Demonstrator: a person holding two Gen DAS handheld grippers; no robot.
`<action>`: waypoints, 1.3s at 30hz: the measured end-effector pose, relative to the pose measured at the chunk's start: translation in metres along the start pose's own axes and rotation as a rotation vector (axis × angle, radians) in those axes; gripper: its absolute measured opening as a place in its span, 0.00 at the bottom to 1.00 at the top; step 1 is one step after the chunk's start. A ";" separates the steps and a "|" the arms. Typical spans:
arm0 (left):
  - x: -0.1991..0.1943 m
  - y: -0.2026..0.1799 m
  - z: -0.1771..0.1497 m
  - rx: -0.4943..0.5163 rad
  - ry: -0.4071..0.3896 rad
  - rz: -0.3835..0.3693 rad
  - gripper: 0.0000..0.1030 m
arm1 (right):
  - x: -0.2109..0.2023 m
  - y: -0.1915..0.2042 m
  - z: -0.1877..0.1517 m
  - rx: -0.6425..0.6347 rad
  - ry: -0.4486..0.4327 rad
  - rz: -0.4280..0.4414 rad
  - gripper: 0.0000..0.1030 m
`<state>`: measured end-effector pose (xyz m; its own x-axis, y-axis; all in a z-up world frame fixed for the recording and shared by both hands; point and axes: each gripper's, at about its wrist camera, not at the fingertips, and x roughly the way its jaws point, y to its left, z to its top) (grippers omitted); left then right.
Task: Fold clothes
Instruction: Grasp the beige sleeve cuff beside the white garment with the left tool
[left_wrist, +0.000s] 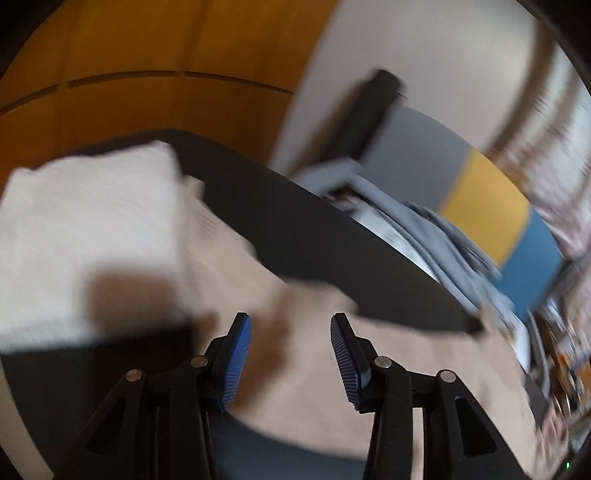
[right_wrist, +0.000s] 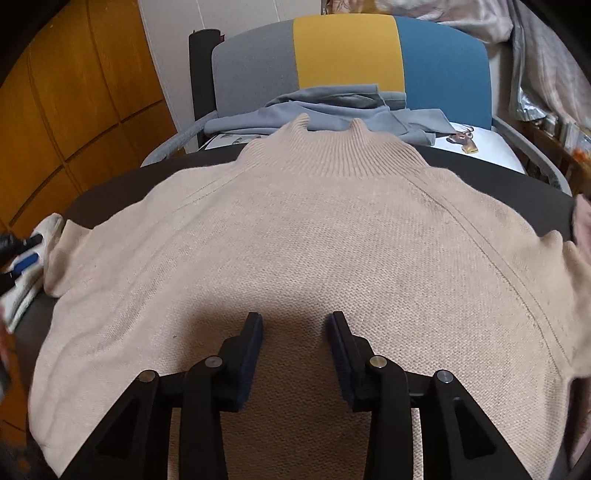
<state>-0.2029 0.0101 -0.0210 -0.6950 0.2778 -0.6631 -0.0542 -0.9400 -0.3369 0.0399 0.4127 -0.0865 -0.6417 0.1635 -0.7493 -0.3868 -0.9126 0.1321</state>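
we have the beige knit sweater (right_wrist: 314, 236) spread flat across the dark table (right_wrist: 110, 192), its ribbed collar (right_wrist: 328, 147) at the far edge and its body running back toward the near edge under our right gripper (right_wrist: 295, 325). that gripper hovers over the middle of the knit with its jaws parted and nothing between them. our left gripper (left_wrist: 291, 328) is over the sweater's left side, jaws likewise apart and empty (this view is blurred, so detail is thin). a white folded cloth (left_wrist: 88, 236) lies at the table's left edge, just beside the sleeve. a grey garment (right_wrist: 332, 110) sits on the chair (right_wrist: 347, 51) beyond the far edge.

we judge the knit soft, limp and a little stretchy, light enough for a pinch at an edge. the shoulder seam or the sleeve end looks the firmest hold; the open weave may sag or snag if taken mid-panel.
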 end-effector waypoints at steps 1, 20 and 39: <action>0.009 0.012 0.009 -0.020 0.021 0.018 0.44 | 0.000 0.001 -0.001 -0.004 0.000 -0.005 0.38; 0.103 0.010 0.036 0.197 0.239 0.196 0.15 | 0.003 0.004 -0.001 -0.019 0.003 -0.019 0.39; -0.023 0.052 0.054 0.001 -0.298 0.137 0.03 | 0.002 0.006 0.000 -0.016 0.004 -0.021 0.40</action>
<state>-0.2280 -0.0554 0.0128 -0.8753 0.0783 -0.4772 0.0537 -0.9650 -0.2568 0.0361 0.4071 -0.0874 -0.6313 0.1810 -0.7541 -0.3893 -0.9150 0.1063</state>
